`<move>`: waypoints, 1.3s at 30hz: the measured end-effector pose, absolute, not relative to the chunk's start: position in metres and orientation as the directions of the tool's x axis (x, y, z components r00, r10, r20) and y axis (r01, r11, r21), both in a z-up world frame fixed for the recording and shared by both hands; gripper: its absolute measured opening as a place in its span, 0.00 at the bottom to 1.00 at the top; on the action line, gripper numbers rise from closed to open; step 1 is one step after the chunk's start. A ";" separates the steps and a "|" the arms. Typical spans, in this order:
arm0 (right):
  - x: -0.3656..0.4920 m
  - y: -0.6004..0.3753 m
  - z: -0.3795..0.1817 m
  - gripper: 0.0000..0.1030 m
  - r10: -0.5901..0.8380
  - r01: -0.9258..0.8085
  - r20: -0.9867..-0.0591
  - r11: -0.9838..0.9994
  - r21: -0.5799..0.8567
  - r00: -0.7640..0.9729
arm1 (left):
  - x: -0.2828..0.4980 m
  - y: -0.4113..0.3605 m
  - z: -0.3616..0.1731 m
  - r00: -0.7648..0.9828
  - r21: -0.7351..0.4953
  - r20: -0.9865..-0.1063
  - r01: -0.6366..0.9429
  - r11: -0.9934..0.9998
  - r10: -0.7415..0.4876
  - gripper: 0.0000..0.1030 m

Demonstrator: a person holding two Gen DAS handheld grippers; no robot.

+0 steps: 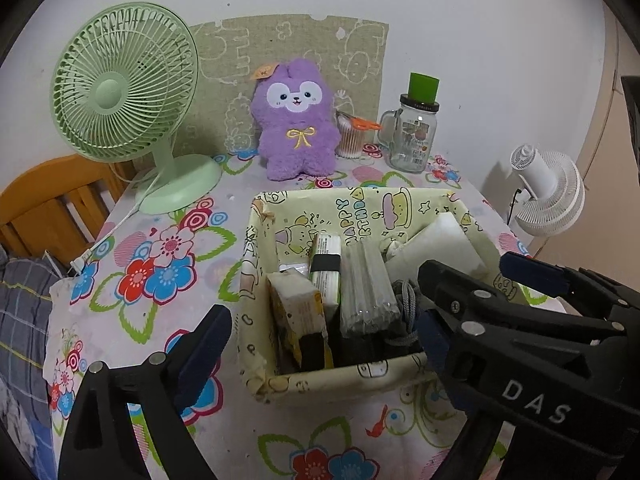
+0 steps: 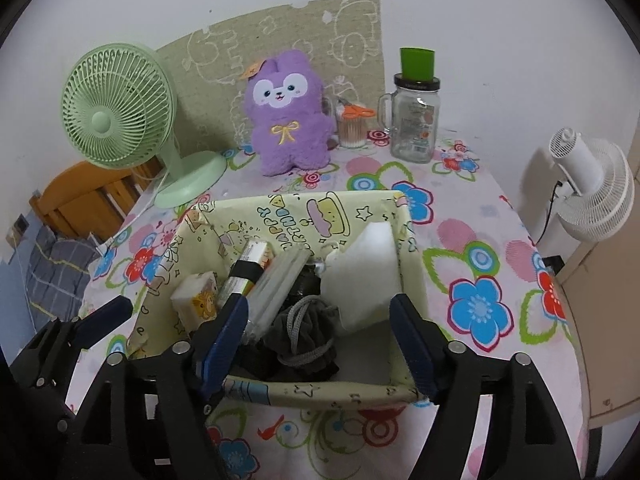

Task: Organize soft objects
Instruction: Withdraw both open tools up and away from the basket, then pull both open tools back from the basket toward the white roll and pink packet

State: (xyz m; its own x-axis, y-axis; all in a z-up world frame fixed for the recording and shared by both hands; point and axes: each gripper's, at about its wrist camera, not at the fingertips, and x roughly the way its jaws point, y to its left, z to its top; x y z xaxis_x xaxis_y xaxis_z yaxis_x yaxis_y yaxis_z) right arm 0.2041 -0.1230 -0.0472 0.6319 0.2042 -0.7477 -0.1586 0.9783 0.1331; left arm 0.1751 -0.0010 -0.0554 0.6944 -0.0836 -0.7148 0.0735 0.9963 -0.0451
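Right gripper (image 2: 320,344) fingers wide, empty, above grey drawstring pouch (image 2: 306,332) in fabric bin (image 2: 320,394) | left gripper (image 1: 324,340) fingers wide, empty, nearer bin's left

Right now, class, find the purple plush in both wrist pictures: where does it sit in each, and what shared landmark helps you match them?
Left wrist view: the purple plush stands upper centre, at the back of the table, behind the box.
Right wrist view: the purple plush is again upper centre, a little left, behind the box.
Shared landmark: the green fan stands to its left in both.
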 end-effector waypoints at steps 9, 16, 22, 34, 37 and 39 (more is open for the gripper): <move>0.183 -0.131 -0.037 0.81 0.194 -0.149 -0.727 0.981 0.127 0.658 | 0.158 -0.007 -0.048 0.707 -0.040 -0.702 0.083 0.996 -0.087 0.96; 0.167 -0.136 -0.034 0.81 0.192 -0.150 -0.718 0.981 0.123 0.669 | 0.144 -0.012 -0.044 0.716 -0.033 -0.693 0.087 0.996 -0.086 0.97; 0.152 -0.137 -0.030 0.81 0.185 -0.156 -0.705 0.982 0.107 0.685 | 0.132 -0.014 -0.041 0.723 -0.028 -0.685 0.092 0.995 -0.087 0.97; 0.128 -0.139 -0.022 0.81 0.181 -0.165 -0.684 0.982 0.089 0.707 | 0.109 -0.017 -0.036 0.737 -0.026 -0.670 0.096 0.995 -0.089 0.97; 0.122 -0.139 -0.021 0.81 0.181 -0.166 -0.680 0.982 0.087 0.711 | 0.103 -0.017 -0.036 0.739 -0.028 -0.668 0.096 0.995 -0.090 0.97; 0.118 -0.139 -0.021 0.81 0.179 -0.167 -0.678 0.982 0.084 0.713 | 0.099 -0.018 -0.036 0.739 -0.028 -0.668 0.097 0.995 -0.091 0.97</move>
